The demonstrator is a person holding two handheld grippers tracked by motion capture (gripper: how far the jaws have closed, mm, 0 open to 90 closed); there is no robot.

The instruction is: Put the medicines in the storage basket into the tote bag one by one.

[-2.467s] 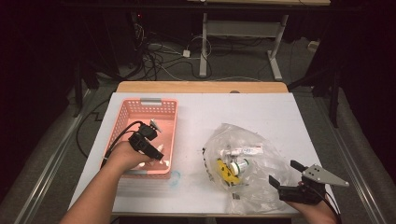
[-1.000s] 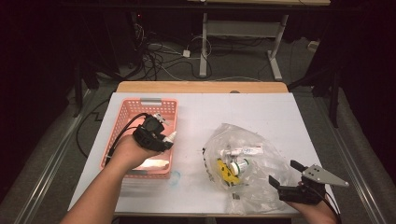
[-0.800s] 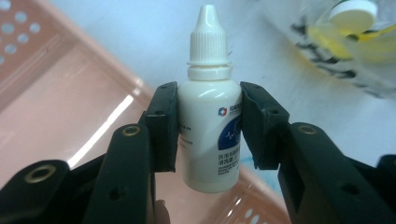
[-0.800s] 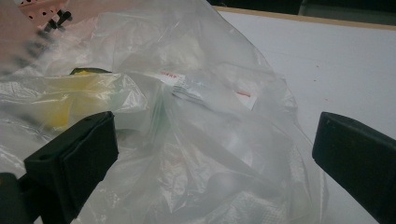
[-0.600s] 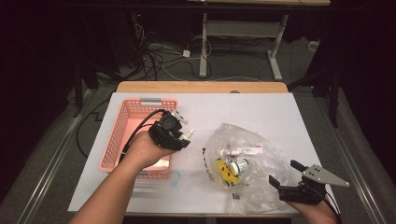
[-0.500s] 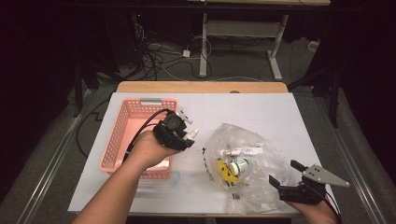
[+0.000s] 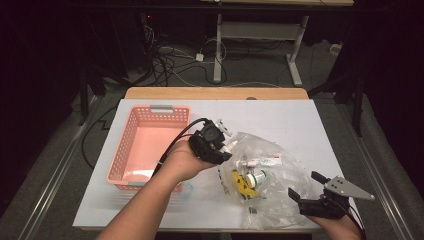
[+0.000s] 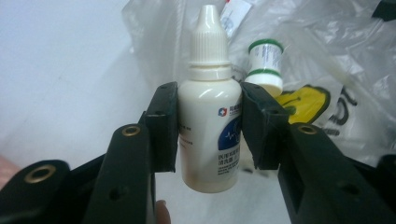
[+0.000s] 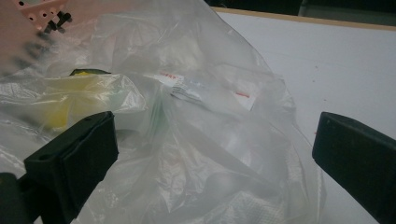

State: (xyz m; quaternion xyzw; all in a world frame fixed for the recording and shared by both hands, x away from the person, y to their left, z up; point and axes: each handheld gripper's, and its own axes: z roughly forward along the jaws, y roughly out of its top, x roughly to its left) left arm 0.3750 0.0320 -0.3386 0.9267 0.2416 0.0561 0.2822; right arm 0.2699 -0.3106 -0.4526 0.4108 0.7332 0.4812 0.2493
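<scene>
Carrying a small white dropper bottle (image 8: pixel 208 112) from the pink basket (image 7: pixel 131 142) side toward the clear plastic bag (image 7: pixel 272 175) looks like the step in hand. Bottle sits upright between the jaws of the left gripper (image 8: pixel 208 123), pads pressed on both sides of its body, cap pointing up & away from the cam; it's off the table, held over the bag's near edge, w/ the bag contents just beyond it. In the high view the left gripper (image 7: pixel 212 142) hovers between basket and bag, right at the bag's left rim.

Inside the bag: a little green-capped vial (image 8: pixel 265 65), something yellow (image 7: pixel 240 182) and a flat paper sachet (image 7: pixel 262 161), all lying loose under the film.

Right gripper (image 7: pixel 320 200) rests low at the bag's near right corner, jaws spread wide w/ bag film bunched between them but not pinched, as far as the right gripper view shows (image 9: pixel 205 154). White table (image 7: pixel 300 125) otherwise bare around.

Next move, my guess: bag mouth needs to be found & held open – right gripper prob has to nip the film and lift – then left goes in w/ the bottle, lowers it beside the vial, and lets go. Risk: film is slack, so the bottle could land on top of the bag instead of inside
</scene>
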